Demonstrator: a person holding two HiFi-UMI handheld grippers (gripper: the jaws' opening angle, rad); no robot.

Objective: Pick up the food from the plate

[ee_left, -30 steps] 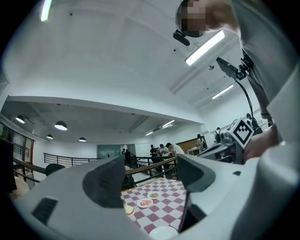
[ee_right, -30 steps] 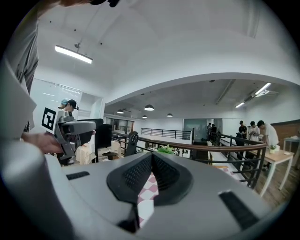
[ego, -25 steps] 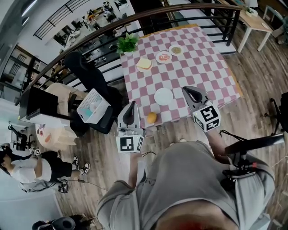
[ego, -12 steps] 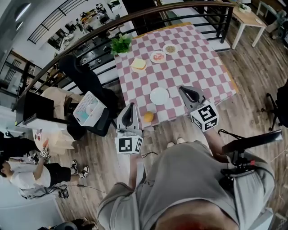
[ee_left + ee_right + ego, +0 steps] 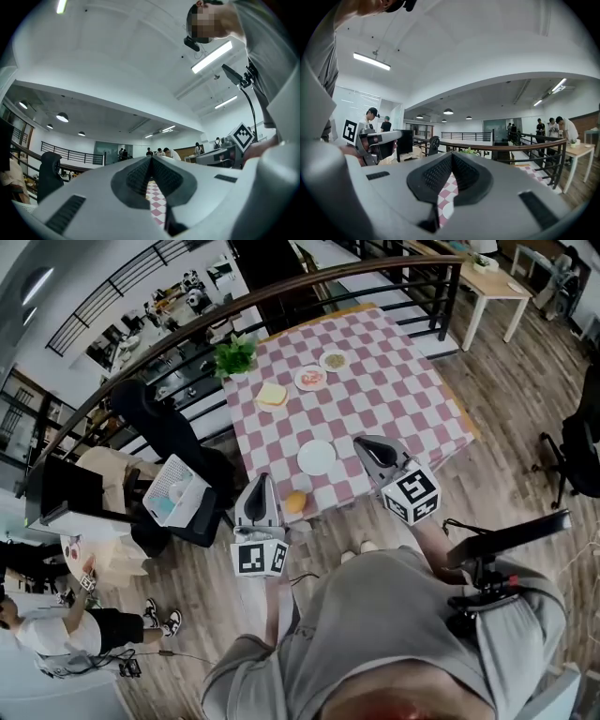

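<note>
I log left tongs (image 5: 260, 482) and right tongs (image 5: 362, 442) at centre frame, both pressed together, empty. Checkered desk (image 5: 384, 399): white plate (image 5: 316, 457) between them, orange food (image 5: 295, 502) at lower-left edge.

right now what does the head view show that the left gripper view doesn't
Only the head view: the empty white plate, the round orange food near the table edge, the bread slice and the potted plant. Only the left gripper view: the white ceiling and its strip lights. Both: the pink checkered tablecloth and the shut left gripper.
</note>
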